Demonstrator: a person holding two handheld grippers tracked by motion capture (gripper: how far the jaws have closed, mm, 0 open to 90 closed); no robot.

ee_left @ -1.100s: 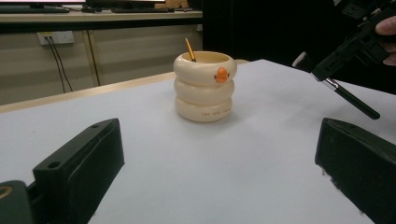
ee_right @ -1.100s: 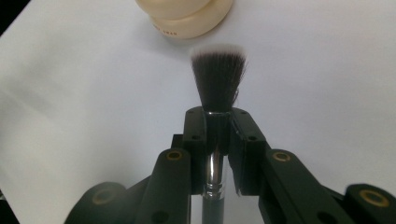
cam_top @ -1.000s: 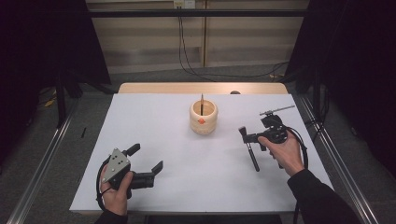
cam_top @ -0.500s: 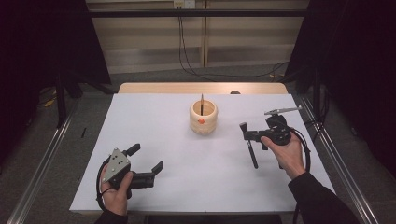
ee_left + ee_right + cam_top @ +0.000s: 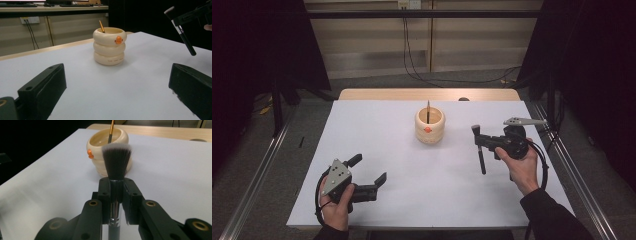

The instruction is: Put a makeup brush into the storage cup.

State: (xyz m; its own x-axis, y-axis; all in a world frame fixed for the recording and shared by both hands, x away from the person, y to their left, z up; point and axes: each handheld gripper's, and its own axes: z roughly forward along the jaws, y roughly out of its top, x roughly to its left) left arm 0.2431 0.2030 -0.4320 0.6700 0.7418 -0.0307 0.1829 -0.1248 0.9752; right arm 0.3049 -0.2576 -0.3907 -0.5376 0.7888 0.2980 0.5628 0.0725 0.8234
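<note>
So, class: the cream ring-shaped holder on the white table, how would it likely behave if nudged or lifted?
The holder looks squat with a broad base, so it would probably slide rather than tip. Its glossy bulged rings may be slippery to clamp. The thin stick leaning inside could shift or rattle if it is pushed.

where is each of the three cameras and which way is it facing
High view: above the person's side, facing forward and down on the white table; both forearms, left gripper, right gripper.
Left gripper view: rides the left gripper, level along its open jaws toward the cream holder.
Right gripper view: rides the right gripper, along jaws shut on the makeup brush, holder behind.
Shared: all three show the holder and brush.
</note>
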